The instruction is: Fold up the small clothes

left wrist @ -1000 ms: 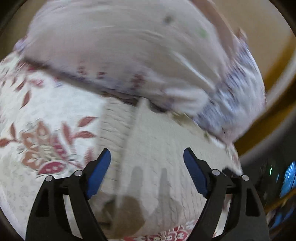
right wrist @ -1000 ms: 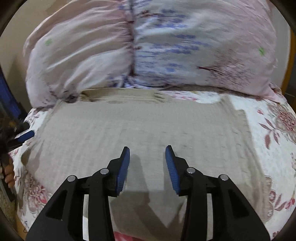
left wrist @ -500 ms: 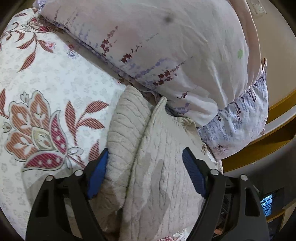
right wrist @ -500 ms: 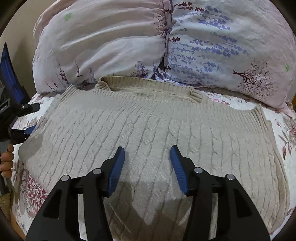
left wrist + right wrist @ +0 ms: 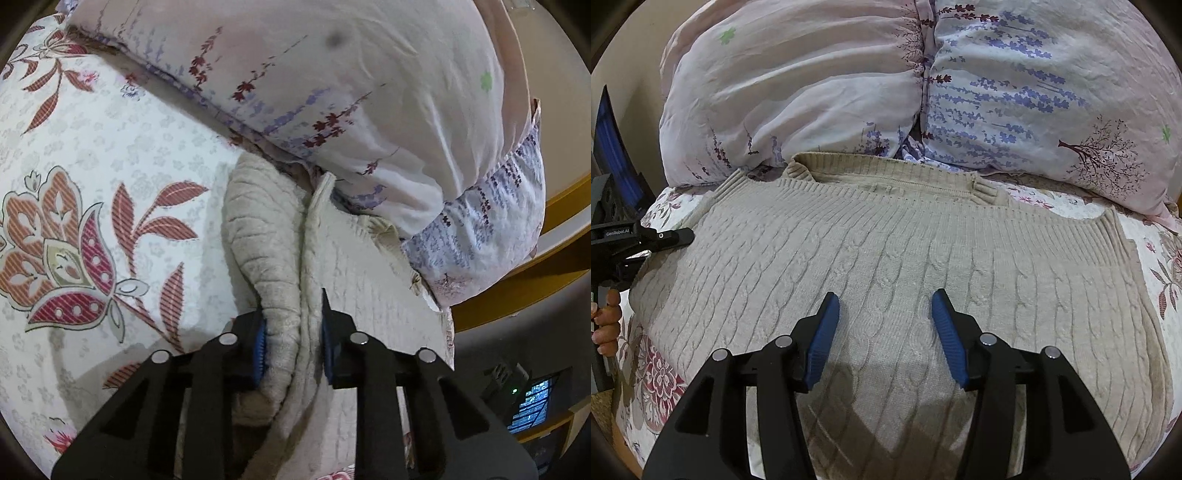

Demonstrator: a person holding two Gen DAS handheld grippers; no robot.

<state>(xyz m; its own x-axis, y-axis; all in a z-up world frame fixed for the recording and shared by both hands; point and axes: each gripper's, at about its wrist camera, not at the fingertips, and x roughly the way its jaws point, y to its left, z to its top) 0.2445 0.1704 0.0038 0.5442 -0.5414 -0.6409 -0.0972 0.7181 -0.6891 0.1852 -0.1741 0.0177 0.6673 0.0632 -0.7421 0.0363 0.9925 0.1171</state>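
— So, what has changed at the left gripper (image 5: 291, 339)?

— Half a second ago its blue pads stood wide apart on either side of the sweater's edge. Now they have closed on a bunched fold of the beige sweater (image 5: 886, 280), with thick knit squeezed between them. That reads to me as the grasp that begins a fold: the left side is secured and can be carried across.

— And the right gripper (image 5: 884, 332)?

— Unchanged in its opening. Its fingers are spread well apart, holding nothing, hovering low over the middle of the sweater's front. Its view has steadied too; a second ago it was blurred.

— Where does the garment lie?

— Spread flat on the floral bedsheet (image 5: 110, 184), neckline towards the pillows (image 5: 923, 85), its body filling the width between the two grippers. No fold is made yet, I judge.

— What is it like?

— A chunky cable knit, rope-like ridges running down the front, ribbed bands at the collar and armhole. It looks soft and bulky, so it should bend into a rounded roll, not a sharp crease. Beyond it the sheet is smooth cotton printed with red leaves, and farthest off the pillows are plump, wrinkled, printed with lavender sprigs.
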